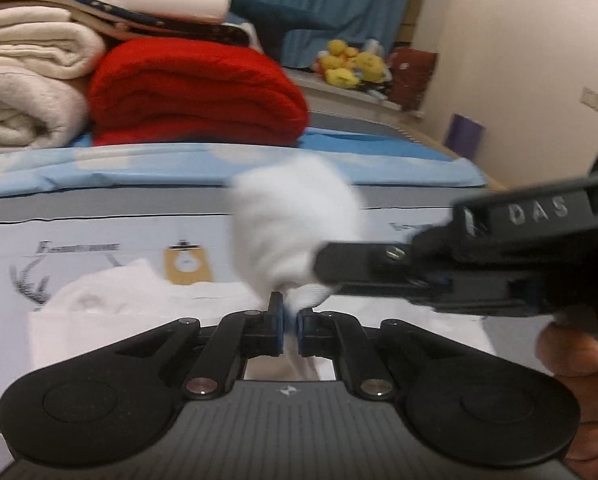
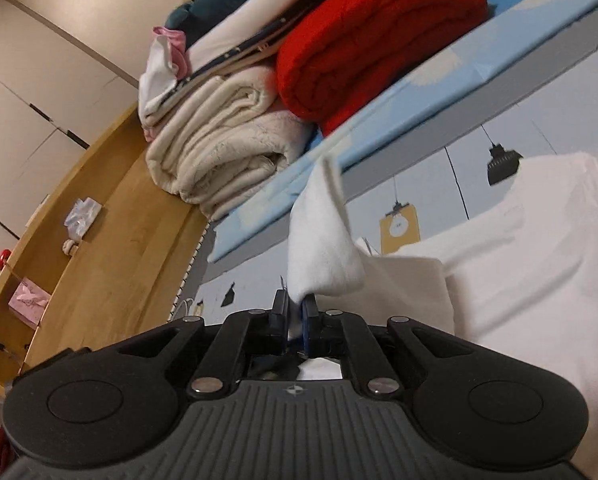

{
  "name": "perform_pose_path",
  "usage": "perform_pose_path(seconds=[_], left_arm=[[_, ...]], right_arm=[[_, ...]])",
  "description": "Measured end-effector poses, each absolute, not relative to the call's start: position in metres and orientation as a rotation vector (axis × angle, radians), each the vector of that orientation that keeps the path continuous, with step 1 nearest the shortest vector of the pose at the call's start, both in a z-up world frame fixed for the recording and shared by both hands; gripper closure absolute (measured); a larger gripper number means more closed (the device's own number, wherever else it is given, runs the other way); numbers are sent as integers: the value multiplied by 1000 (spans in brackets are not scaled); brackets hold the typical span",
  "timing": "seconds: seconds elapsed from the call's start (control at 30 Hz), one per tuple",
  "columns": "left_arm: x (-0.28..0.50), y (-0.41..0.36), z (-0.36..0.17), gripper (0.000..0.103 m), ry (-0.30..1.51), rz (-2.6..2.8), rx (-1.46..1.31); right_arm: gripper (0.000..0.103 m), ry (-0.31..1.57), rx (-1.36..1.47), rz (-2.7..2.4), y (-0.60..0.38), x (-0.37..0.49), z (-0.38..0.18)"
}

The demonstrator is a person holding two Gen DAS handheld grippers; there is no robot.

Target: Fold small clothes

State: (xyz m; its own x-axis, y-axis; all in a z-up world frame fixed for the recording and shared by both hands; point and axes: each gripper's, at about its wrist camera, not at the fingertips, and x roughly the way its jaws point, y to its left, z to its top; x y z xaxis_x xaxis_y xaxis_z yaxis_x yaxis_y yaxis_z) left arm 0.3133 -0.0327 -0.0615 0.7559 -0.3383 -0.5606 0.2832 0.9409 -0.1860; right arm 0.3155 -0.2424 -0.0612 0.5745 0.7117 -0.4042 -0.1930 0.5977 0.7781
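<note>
Bedding fills both views: the printed bed sheet (image 1: 111, 236) spans the middle band of the left wrist frame, with a light blue folded cover (image 1: 219, 168) lying across it above. Stacked at upper left are the cream blankets (image 1: 27, 80) and, just beside them toward centre, the red blanket (image 1: 195, 92). In the right wrist frame a wooden headboard shelf (image 2: 99, 240) curves down the left side.

White garment (image 2: 519, 260): you see it spread on the sheet at right of the right wrist frame, its near folded edge running roughly left to right. One corner (image 2: 323, 240) is lifted, its long axis near vertical, tip pointing to the upper centre of the frame.

Your right gripper (image 2: 295, 320) is clamped on the base of that raised corner; cloth fills the gap between the blue pads.

Your left gripper (image 1: 290, 322) shows a narrow gap between its pads, with white cloth (image 1: 307, 294) at the fingertips; whether it pinches the cloth you cannot tell. The right tool crosses from the right edge, touching the blurred white bundle above centre.

Bare sheet lies at left of the garment in the left wrist frame.
</note>
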Motion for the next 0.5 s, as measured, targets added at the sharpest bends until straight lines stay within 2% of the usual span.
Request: perform_pose_path(seconds=[0.07, 0.17, 0.37, 0.5], left_arm=[[315, -25, -59, 98, 637, -301, -97], [320, -2, -57, 98, 669, -204, -106], [329, 67, -54, 98, 737, 39, -135], [325, 166, -40, 98, 729, 556, -54]], right_arm=[[93, 802, 735, 571, -241, 317, -63], [82, 810, 650, 465, -241, 315, -65], [82, 984, 455, 61, -256, 330, -98], [82, 1073, 433, -97, -272, 330, -121]])
